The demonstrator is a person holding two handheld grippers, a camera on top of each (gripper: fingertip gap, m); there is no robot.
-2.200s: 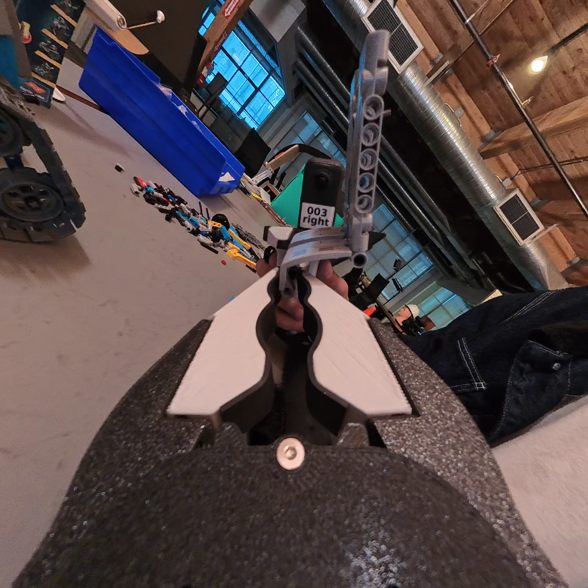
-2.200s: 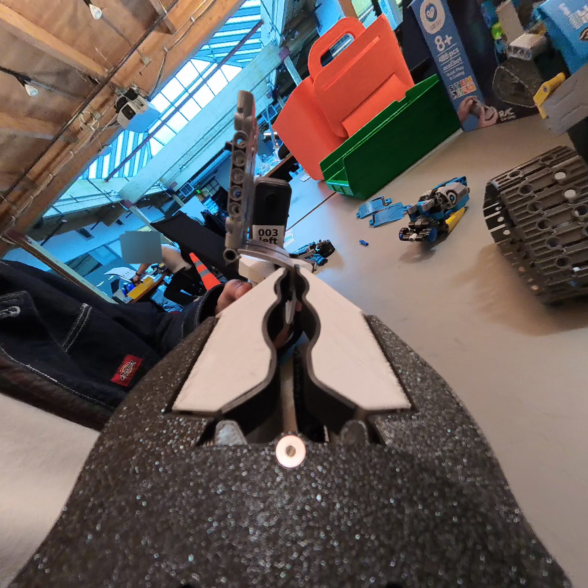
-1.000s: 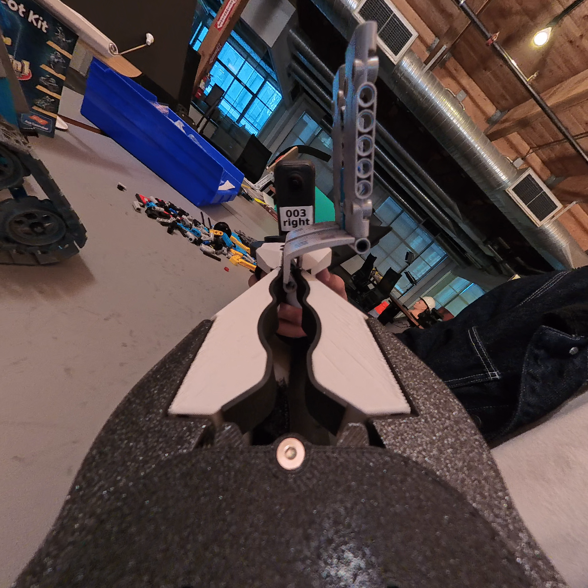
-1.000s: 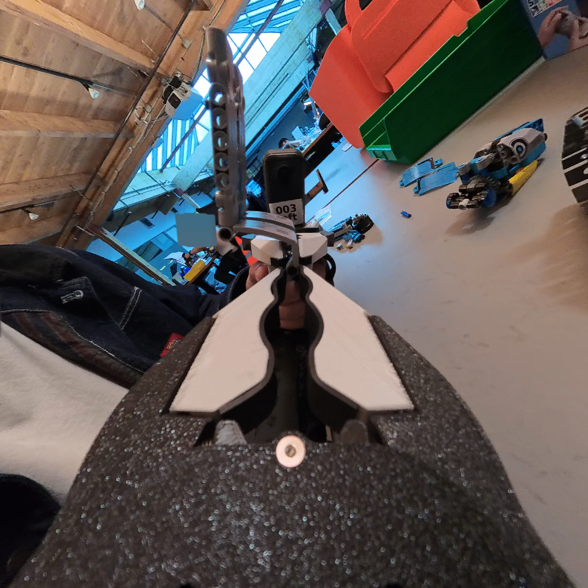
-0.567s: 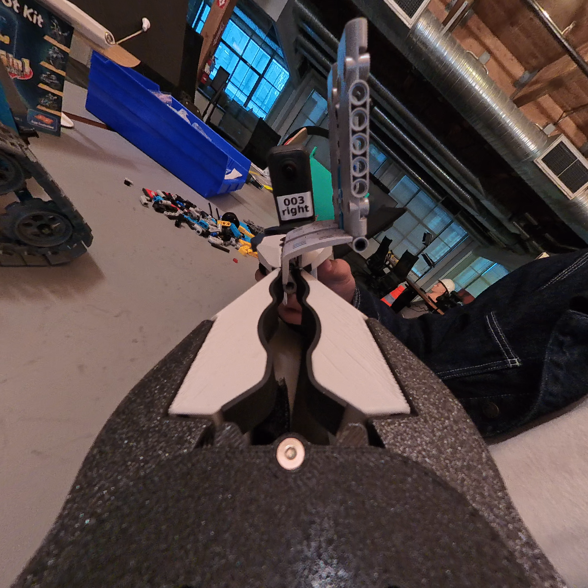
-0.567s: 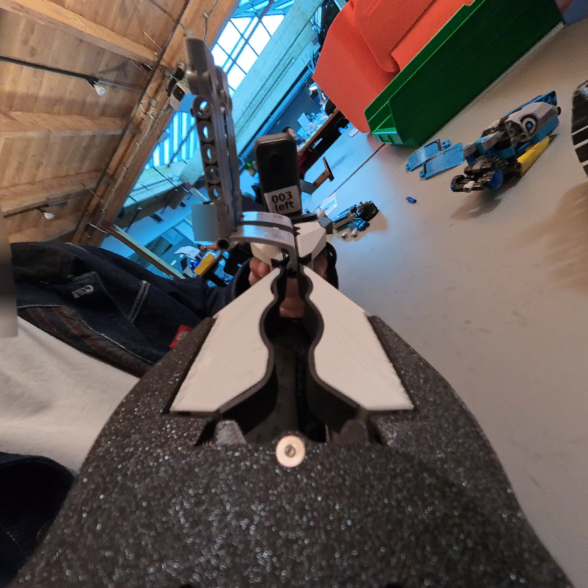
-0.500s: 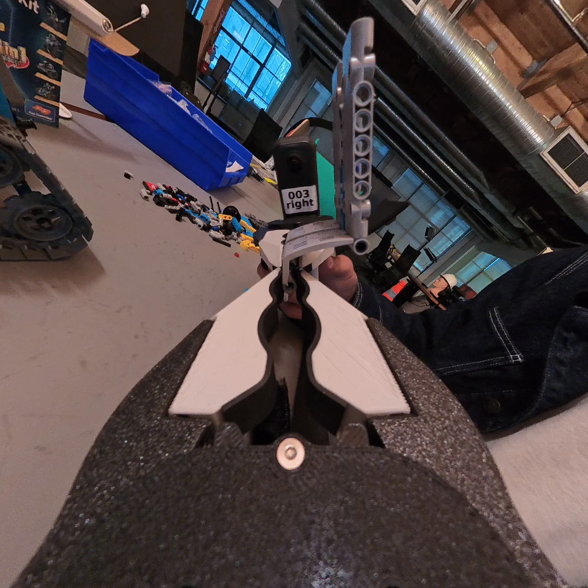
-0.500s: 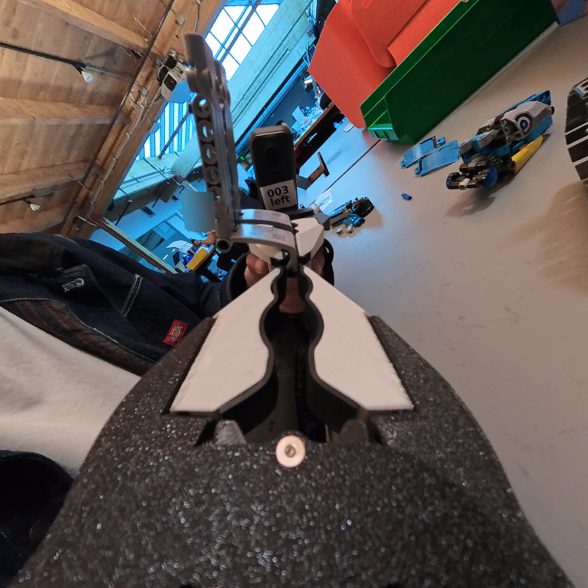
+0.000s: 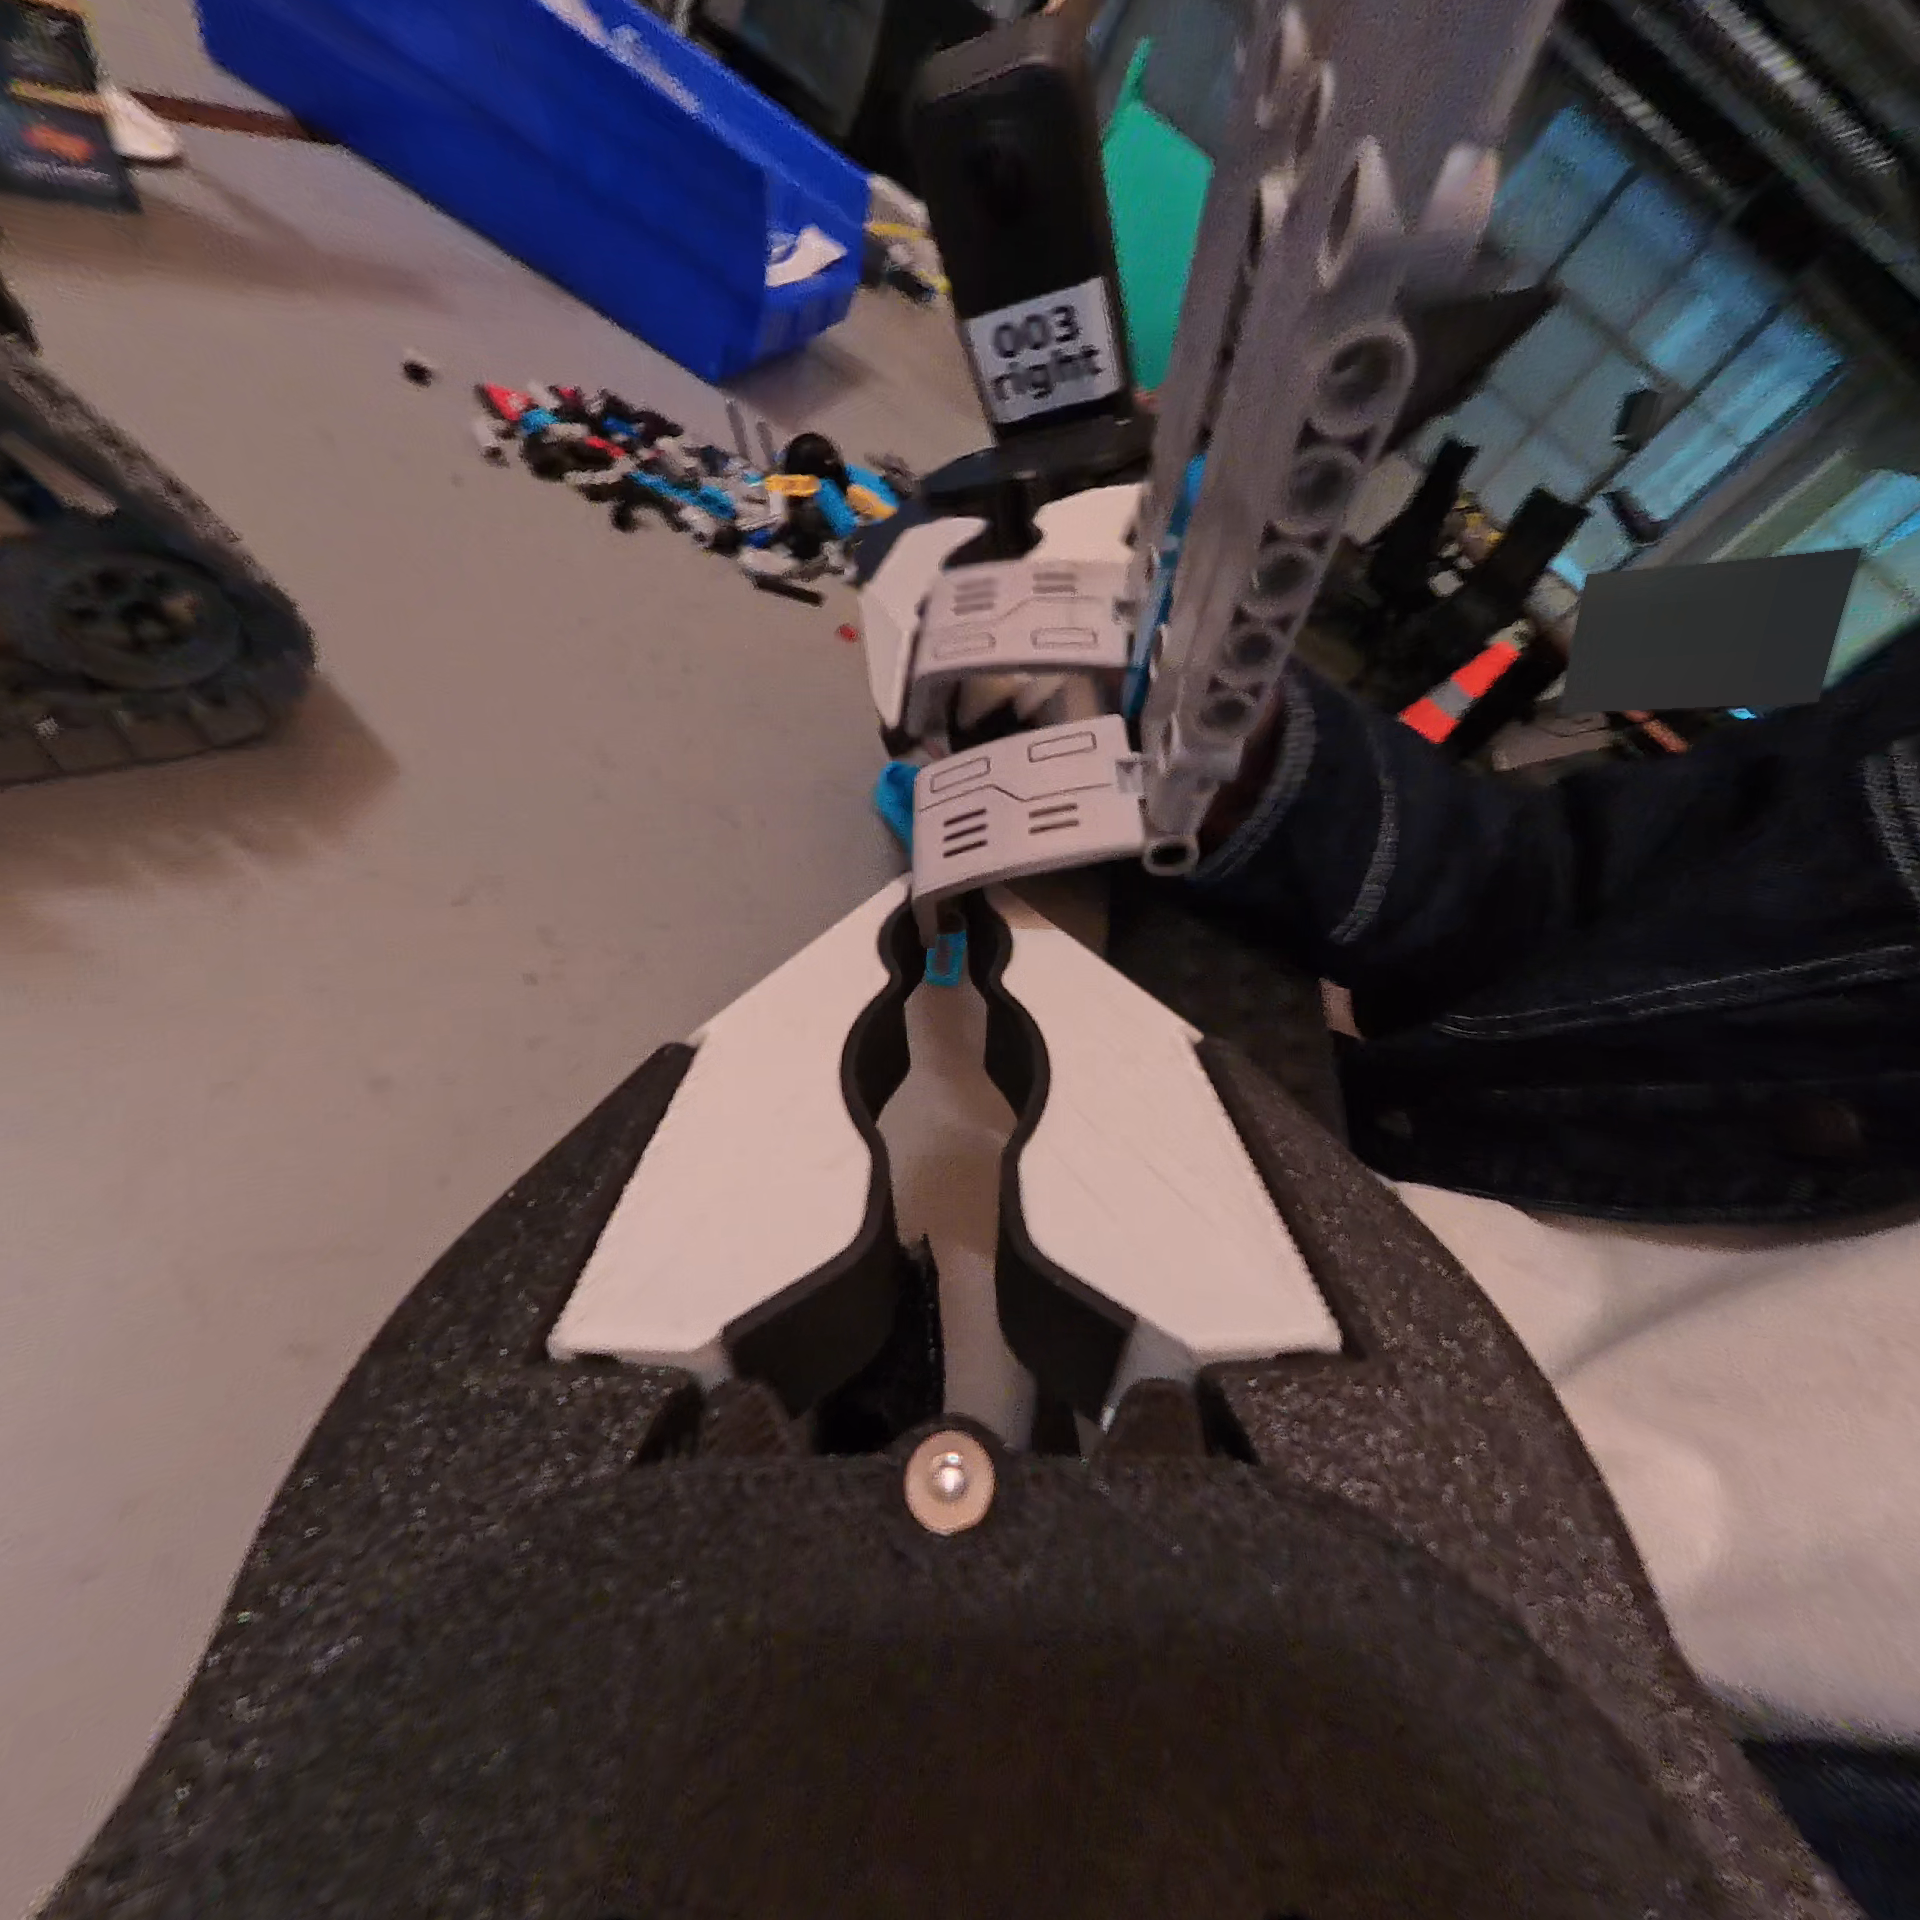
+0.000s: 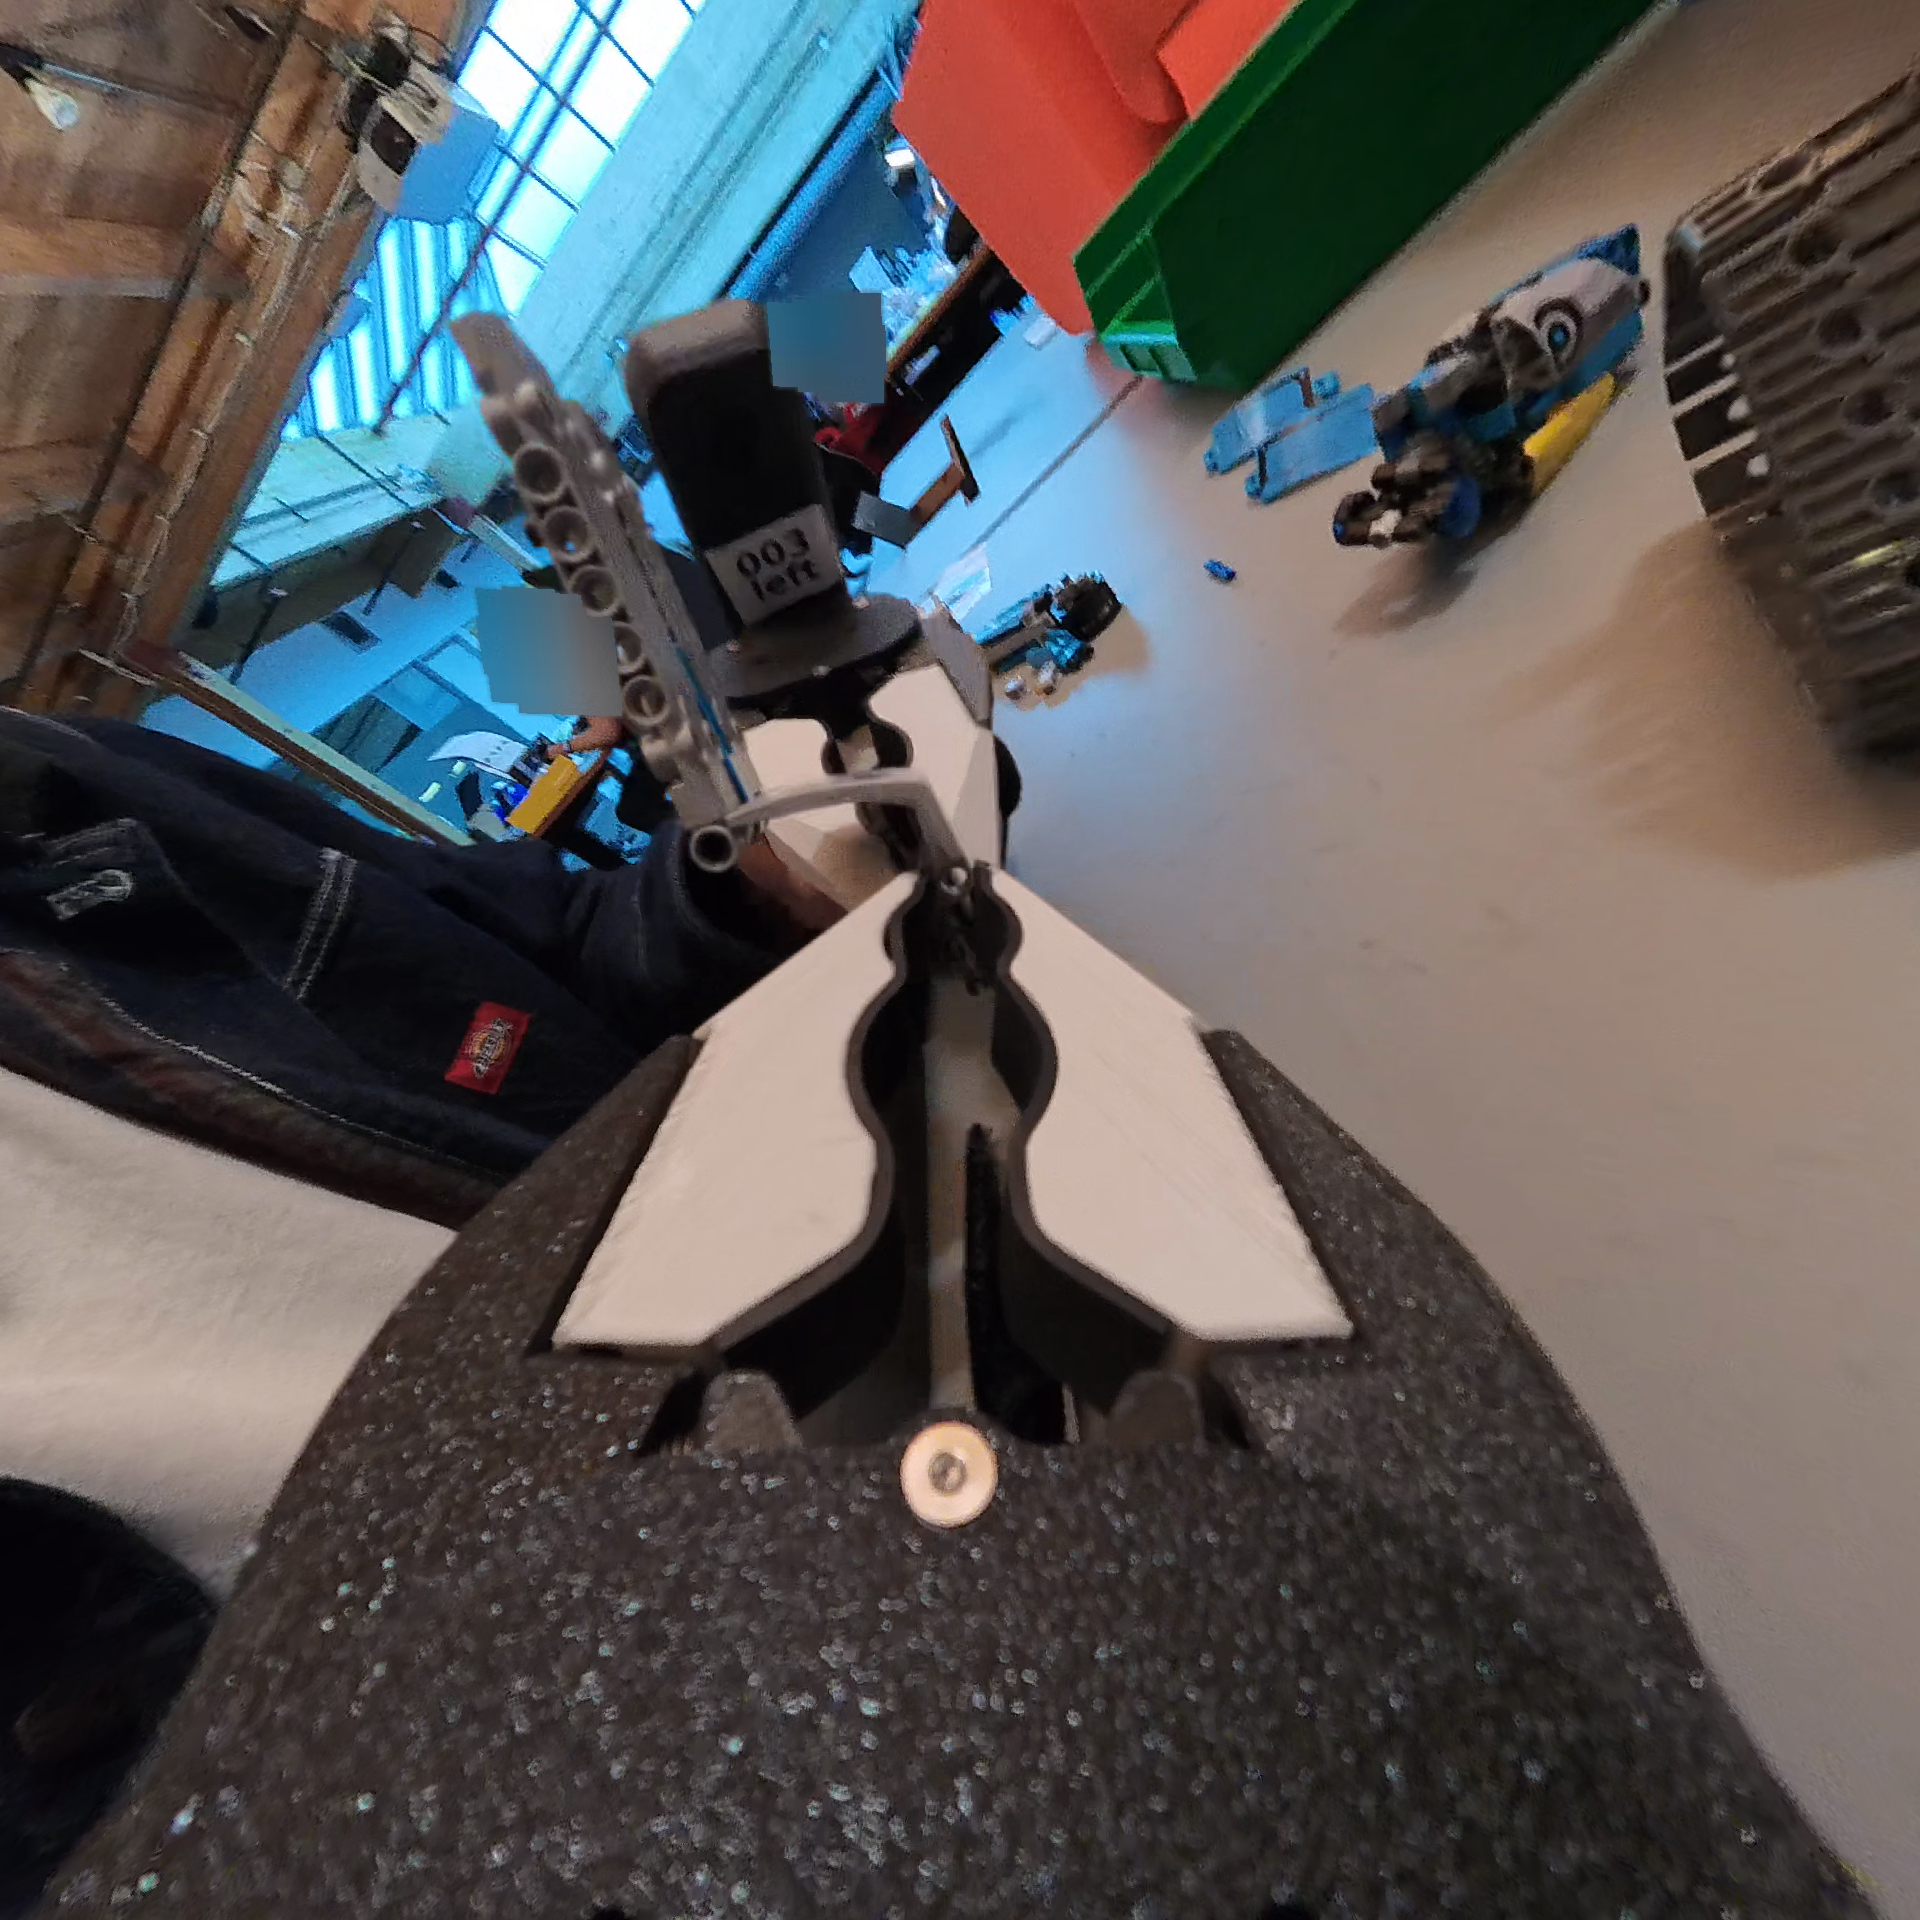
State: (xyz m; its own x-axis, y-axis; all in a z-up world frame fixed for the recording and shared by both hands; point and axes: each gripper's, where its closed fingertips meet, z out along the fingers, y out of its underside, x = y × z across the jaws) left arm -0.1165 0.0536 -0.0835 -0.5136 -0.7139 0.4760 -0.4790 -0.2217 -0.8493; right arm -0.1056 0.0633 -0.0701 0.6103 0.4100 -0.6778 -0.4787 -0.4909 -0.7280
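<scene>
A grey brick assembly hangs between my two grippers above the table. It has a long holed beam [image 9: 1278, 499] and two curved panels [image 9: 1023, 821]. My left gripper [image 9: 951, 920] is shut on the lower edge of the nearer panel, with a small blue piece between its fingers. In the right wrist view the beam [image 10: 603, 592] leans left, and my right gripper [image 10: 951, 883] is shut on the end of a curved panel [image 10: 842, 800]. Each view shows the other gripper facing it, the right one [image 9: 914, 623] and the left one [image 10: 935, 727], close behind the assembly.
A blue bin [image 9: 540, 135], a pile of small parts [image 9: 675, 478] and a tracked vehicle [image 9: 114, 623] lie on the grey table. The right wrist view shows a green bin [image 10: 1351, 197], an orange case [image 10: 1039, 135], a blue model [image 10: 1486, 416] and a track [image 10: 1808, 436]. A denim sleeve [image 9: 1558, 914] is close. My left and right fingertips are right by each other.
The held assembly has turned, so the beam now leans instead of standing upright and the panel faces show in the left wrist view. Both grippers stay shut on it.
</scene>
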